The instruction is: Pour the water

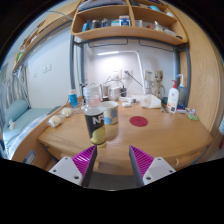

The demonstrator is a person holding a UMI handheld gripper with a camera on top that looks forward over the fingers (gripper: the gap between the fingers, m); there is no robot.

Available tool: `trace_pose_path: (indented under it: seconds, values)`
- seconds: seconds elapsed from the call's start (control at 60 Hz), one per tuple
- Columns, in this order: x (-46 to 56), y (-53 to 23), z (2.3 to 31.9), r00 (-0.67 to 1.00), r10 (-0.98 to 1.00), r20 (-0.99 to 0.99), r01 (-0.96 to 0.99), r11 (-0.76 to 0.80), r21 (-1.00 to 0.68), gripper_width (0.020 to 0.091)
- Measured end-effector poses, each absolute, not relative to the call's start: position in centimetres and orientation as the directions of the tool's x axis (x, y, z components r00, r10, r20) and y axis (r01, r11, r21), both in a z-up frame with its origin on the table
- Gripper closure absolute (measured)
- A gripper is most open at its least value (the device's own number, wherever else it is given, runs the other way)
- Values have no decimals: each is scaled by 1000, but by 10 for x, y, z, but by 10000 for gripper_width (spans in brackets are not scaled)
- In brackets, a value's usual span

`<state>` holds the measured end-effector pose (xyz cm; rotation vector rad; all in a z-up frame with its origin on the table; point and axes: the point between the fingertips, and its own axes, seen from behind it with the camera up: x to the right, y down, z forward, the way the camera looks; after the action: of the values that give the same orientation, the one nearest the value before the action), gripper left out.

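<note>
Wooden counter [160, 130] left of centre carries a dark labelled can [97, 126] beside a clear plastic bottle [92, 98]; our gripper [113, 160] jaws spread empty, so we judge pouring unstarted.

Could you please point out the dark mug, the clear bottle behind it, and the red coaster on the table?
Dark mug [97, 123], gripper view: on its printed front wall.
Clear bottle [92, 97], gripper view: on its transparent body.
Red coaster [138, 121], gripper view: on its flat top.
</note>
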<state>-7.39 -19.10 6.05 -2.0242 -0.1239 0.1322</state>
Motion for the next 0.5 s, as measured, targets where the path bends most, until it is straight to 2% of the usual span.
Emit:
trace_pose_path:
  seconds: [0.033, 0.083, 0.367, 0.5]
  values:
    - [-110, -201, 47, 987, 152, -57, 14, -431, -902, 466]
    - [-130, -199, 43, 984, 159, -75, -1, -421, -907, 460]
    - [-172, -138, 62, 981, 153, -118, -64, -319, -946, 467]
    - [-174, -113, 61, 987, 136, -90, -47, -290, -956, 467]
